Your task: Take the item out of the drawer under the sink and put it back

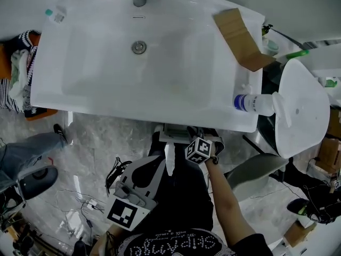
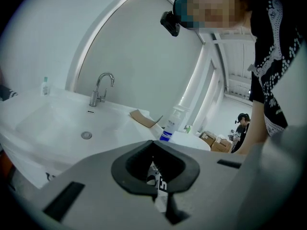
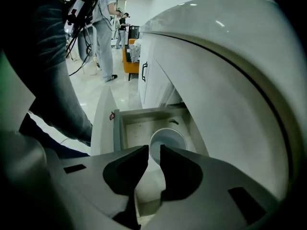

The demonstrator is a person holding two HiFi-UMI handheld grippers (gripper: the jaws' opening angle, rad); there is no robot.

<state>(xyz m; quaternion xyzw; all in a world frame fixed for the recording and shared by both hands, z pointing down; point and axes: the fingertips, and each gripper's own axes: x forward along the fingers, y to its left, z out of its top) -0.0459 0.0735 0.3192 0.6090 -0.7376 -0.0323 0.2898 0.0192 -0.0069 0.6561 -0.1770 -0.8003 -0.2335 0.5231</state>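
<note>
No words can be read. The black shirt (image 1: pixel 176 244) behind the left tool (image 2: pixel 153 143) has sparkly letters, too muddled. The bottle (image 1: pixel 262 104), right of the right tool (image 3: pixel 154 150), has a blue label (image 1: pixel 241 102) with print too tiny. The right tool's cube (image 1: pixel 200 150) shows only black-and-white squares.

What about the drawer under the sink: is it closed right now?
No, the right gripper view shows the drawer pulled out, with a white bowl sitting inside it.

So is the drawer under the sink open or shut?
Open. The drawer is pulled out from under the sink, and a round white container shows inside it.
</note>
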